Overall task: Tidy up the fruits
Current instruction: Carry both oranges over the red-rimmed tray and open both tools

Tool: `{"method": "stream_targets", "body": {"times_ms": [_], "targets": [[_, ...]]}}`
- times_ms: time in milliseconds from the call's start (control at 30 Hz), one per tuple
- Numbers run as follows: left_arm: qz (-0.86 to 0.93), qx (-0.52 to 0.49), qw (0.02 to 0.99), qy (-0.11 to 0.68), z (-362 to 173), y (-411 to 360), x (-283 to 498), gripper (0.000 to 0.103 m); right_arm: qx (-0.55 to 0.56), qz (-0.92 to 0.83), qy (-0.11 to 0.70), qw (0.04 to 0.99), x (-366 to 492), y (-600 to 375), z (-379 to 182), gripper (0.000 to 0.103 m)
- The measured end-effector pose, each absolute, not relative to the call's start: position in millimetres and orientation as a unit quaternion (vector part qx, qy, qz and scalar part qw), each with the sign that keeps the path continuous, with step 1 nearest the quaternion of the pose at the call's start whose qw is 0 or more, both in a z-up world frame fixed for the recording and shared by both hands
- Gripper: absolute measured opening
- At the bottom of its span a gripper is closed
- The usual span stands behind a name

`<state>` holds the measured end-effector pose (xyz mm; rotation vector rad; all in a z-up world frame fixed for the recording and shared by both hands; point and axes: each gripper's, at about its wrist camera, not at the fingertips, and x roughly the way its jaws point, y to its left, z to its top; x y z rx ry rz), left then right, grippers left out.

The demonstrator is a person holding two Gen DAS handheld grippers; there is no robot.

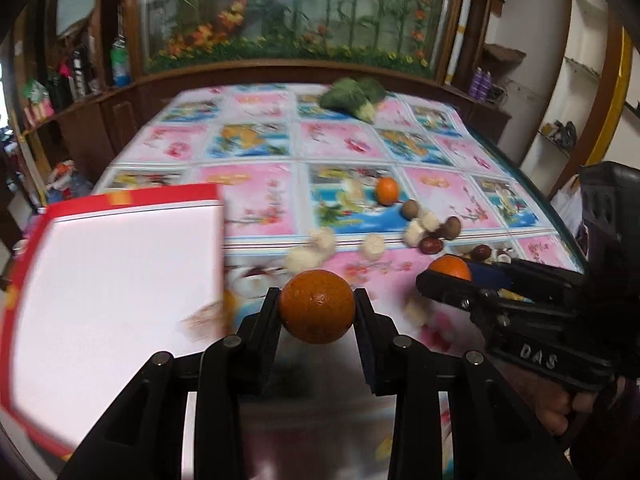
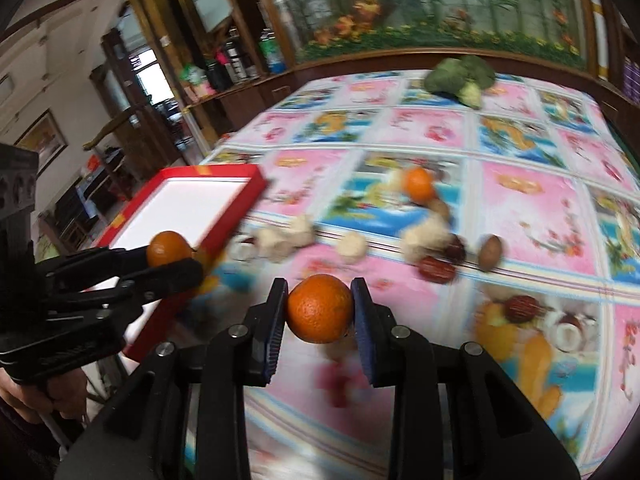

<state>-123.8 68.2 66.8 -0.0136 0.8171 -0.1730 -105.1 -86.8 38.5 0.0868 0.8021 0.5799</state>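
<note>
Left gripper (image 1: 317, 308) clamped on a dark orange (image 1: 317, 306), bottom centre of the left wrist view, held above the table. Right gripper (image 2: 320, 306) clamped on a brighter orange (image 2: 320, 308), bottom centre of the right wrist view. Each gripper shows in the other's view: the right one at lower right of the left view, its body embossed "DAS" (image 1: 539, 354), only readable writing anywhere; the left one at lower left of the right view, its orange seen against the tray's near corner.

Red-rimmed tray (image 1: 132, 196) with a white inside, left side of the left view, nothing visible in it; heavy blur there.

Third orange (image 1: 386, 191) loose on the patterned tablecloth (image 1: 260, 200), centre right. Near it, scattered: pale lumpy pieces (image 1: 372, 245), round brown fruits (image 1: 409, 209), dark red dates (image 1: 431, 245). All blurred, kinds hard to tell.

Green leafy vegetable (image 1: 352, 94) at the far edge of the table, upper centre. Behind it a glass panel with painted flowers and bamboo (image 1: 300, 8). Bottles (image 1: 120, 62) on the shelf, upper left; labels unreadable.
</note>
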Motion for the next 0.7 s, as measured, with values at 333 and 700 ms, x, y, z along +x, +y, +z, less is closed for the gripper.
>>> {"method": "stream_targets", "body": {"times_ms": [333,700], "targets": [[0.042,-0.004,0.916,0.399,59,160,-158,0.035,-0.013,0.379,0.382,0.843,-121,42,49,0.034],[0.090,-0.005,0.888,0.451,23,194,-162,0.036,-0.062,0.388,0.444,0.805,-127,115,20,0.035]]}}
